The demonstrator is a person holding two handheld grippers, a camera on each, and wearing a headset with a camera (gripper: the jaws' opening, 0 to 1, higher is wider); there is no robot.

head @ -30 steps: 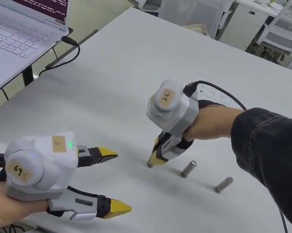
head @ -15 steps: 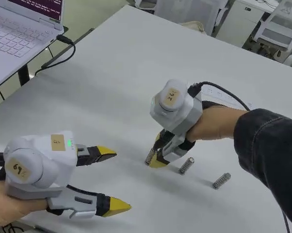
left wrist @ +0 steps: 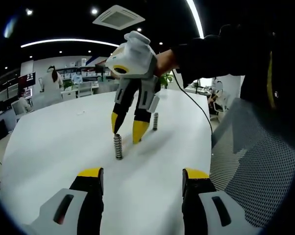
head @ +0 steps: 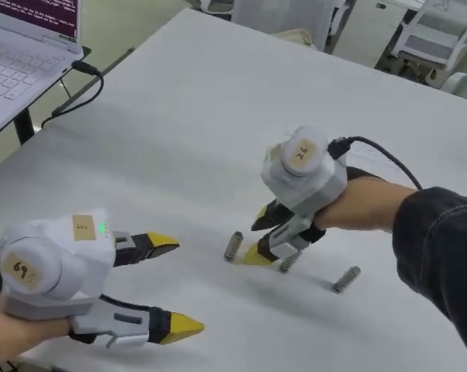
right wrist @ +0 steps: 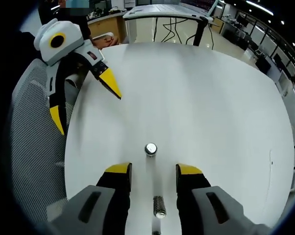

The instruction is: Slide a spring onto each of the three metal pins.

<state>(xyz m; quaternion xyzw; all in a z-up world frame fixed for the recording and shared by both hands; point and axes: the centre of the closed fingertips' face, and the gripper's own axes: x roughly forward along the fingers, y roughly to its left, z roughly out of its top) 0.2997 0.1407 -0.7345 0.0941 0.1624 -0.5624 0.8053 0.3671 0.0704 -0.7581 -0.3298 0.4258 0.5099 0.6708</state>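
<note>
first spring (head: 233, 246), middle spring (head: 288, 261), last spring (head: 346, 279): silvery coils, standing upright, spaced apart in one row.

Bright overhead light — soft shadows, fisheye-warped edges.

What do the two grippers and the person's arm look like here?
The left gripper and the right gripper have rounded white-grey bodies, black jaws tipped yellow. Tan stickers read 69 on the left, 26 on the right. A green light glows on the left; a black cable leaves the right, whose arm wears a dark sleeve.
</note>
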